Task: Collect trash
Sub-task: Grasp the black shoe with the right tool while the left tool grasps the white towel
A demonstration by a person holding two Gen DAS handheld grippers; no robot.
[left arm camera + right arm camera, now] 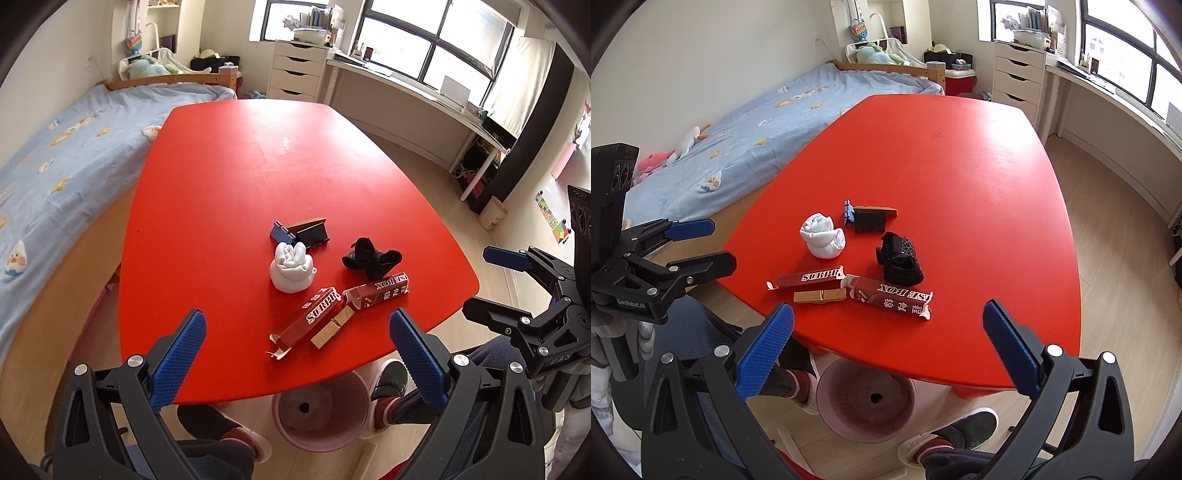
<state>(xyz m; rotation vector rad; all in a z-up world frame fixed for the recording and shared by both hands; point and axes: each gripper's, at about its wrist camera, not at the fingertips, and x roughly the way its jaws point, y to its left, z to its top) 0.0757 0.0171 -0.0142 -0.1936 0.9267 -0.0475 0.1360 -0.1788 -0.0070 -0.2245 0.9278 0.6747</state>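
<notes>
Torn red boxes (306,317) (376,295) flat on table

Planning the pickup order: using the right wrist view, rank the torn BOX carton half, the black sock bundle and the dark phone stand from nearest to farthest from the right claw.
1. Torn BOX carton half: nearest the right claw, by the table's near edge.
2. Black sock bundle: just behind the carton.
3. Dark phone stand: farthest, toward the table's middle.
</notes>
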